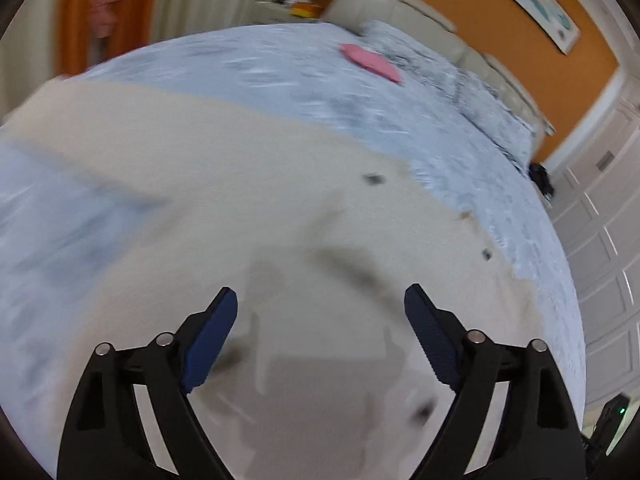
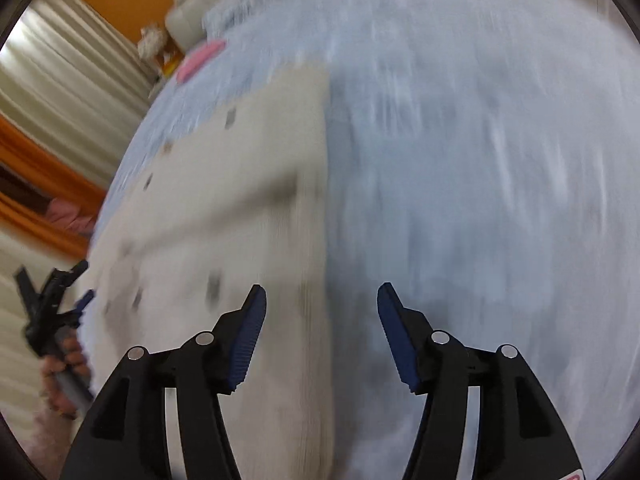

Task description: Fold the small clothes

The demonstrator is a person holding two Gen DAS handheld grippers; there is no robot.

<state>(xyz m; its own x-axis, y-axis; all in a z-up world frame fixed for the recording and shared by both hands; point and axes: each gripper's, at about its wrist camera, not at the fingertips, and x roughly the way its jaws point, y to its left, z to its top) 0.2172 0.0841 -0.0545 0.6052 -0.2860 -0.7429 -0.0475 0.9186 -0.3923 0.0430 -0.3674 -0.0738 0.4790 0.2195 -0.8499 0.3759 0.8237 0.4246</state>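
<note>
A cream garment (image 1: 240, 184) with small dark spots lies spread flat on the light blue bedspread (image 1: 312, 76). My left gripper (image 1: 320, 312) is open and empty just above its near part. In the right wrist view the same garment (image 2: 224, 216) lies left of centre, with its straight right edge running down between the jaws. My right gripper (image 2: 320, 312) is open and empty over that edge. The left gripper (image 2: 60, 304), held in a hand, shows at the far left of the right wrist view. Both views are motion-blurred.
A folded pink item (image 1: 372, 62) lies on the bed near the pillows (image 1: 440, 68) and cream headboard (image 1: 400, 8); it also shows in the right wrist view (image 2: 200, 58). White closet doors (image 1: 600, 240) stand at the right. Curtains (image 2: 68, 92) hang beyond the bed.
</note>
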